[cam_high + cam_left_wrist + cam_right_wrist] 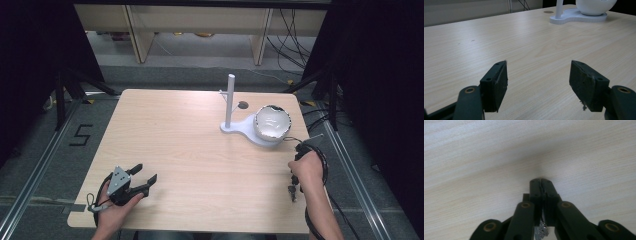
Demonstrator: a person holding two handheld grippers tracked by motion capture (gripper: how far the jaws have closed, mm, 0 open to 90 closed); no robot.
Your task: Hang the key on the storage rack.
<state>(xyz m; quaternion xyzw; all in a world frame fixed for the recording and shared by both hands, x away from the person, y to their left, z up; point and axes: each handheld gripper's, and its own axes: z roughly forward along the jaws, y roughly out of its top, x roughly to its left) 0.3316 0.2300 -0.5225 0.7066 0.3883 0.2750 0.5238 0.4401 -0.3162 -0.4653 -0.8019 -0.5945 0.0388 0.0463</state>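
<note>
- Right gripper [541, 181], black, two-jawed: pads pressed together, pointing steeply down at the tabletop near the right edge of the table. A thin, silvery, chain-like piece [541, 230] hangs between the pads below the tips, so the jaws appear to be closed on it. In the high view a small dark metallic object [291, 192] lies or dangles just under the right hand [306, 169]; what it is exactly cannot be told.
- Left gripper [537, 80], black, with a grey three-cornered plate on top: jaws standing wide apart, nothing between them, resting low over the near left part of the table, well apart from the work. Judged to be parked, waiting.
- White stand with an upright post and a short side peg [230, 102]: on the far right half of the table. The peg looks meant for hanging small items, likely the destination of the held piece.
- White rounded bowl with a dark-flecked rim [272, 122]: seated on the stand's base, just beside the post.
- Light wooden table [190, 140]: bears everything listed.
</note>
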